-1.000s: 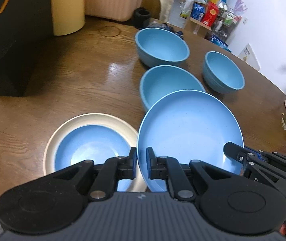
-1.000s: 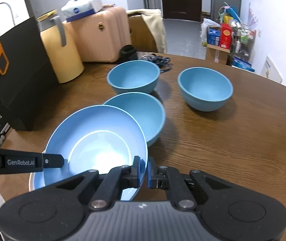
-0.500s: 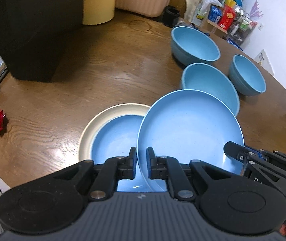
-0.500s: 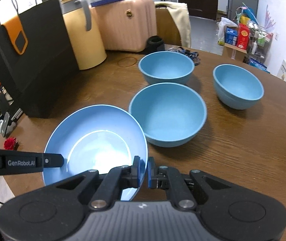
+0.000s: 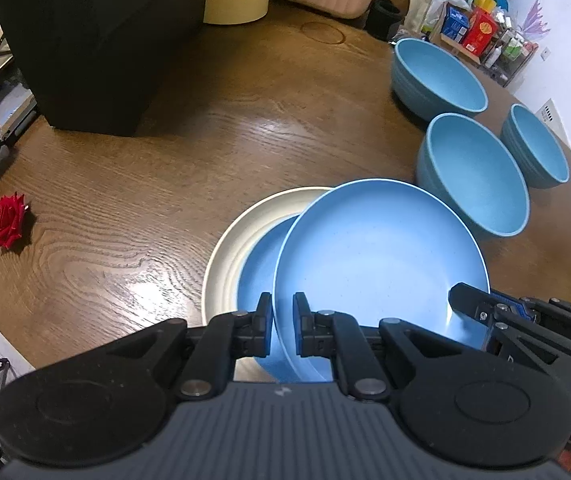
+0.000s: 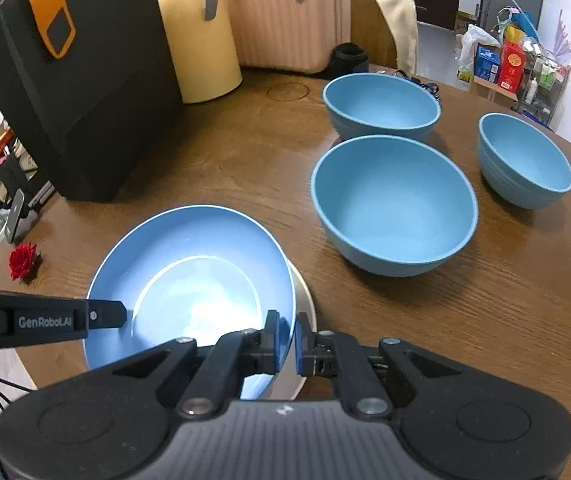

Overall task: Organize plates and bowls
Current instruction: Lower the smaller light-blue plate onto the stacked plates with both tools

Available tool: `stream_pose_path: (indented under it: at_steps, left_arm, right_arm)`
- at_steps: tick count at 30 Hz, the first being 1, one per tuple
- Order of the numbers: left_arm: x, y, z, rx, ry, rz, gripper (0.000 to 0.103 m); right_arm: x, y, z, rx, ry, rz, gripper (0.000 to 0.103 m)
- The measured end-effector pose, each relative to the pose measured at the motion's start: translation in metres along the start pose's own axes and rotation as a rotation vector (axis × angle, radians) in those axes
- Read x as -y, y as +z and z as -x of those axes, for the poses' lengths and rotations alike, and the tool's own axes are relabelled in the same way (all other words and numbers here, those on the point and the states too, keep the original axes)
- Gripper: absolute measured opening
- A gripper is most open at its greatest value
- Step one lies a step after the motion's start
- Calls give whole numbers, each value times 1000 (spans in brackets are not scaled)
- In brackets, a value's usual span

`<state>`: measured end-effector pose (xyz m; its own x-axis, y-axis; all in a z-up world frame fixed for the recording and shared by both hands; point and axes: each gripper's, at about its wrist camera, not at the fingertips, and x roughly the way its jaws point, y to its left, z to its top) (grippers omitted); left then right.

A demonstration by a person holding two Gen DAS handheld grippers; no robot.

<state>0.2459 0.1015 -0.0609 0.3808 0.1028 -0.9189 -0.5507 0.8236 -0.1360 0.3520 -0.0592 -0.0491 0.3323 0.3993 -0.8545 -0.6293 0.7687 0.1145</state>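
Left gripper and right gripper each pinch the rim of the blue plate, held at lower centre over the cream plate. Only the left view shows a second blue plate inside it. Beyond, upper right: three blue bowls.

Blue plate, cream plate, blue bowls, red rose.

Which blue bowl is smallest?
The bowl farthest right, standing apart beside the two bigger bowls. Its rim is clearly narrower than theirs.
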Motion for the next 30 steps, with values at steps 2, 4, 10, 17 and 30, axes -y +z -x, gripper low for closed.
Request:
stream_pose_path:
  at_steps: [2,4,10,17,30]
  left_arm:
    - [-1,0,-5,0,9,-5,11]
    - [-3,0,-9,-2,15,-8,11]
    - [-5,0,-20,-5,35,-26,11]
    - [-2,-1,-25,18,72,-84,11]
    - [1,-4,-35,1,105,-139,11]
  right_arm:
    - [-2,0,-6,-8,1,4,7]
    - [-3,0,-11,-16,2,6,7]
    - [-10,-2,-25,-31,-8,40,8]
    - [-18,-4,-35,-34,-34,100,9]
    - [-34,-12,-42,-34,-84,205,10]
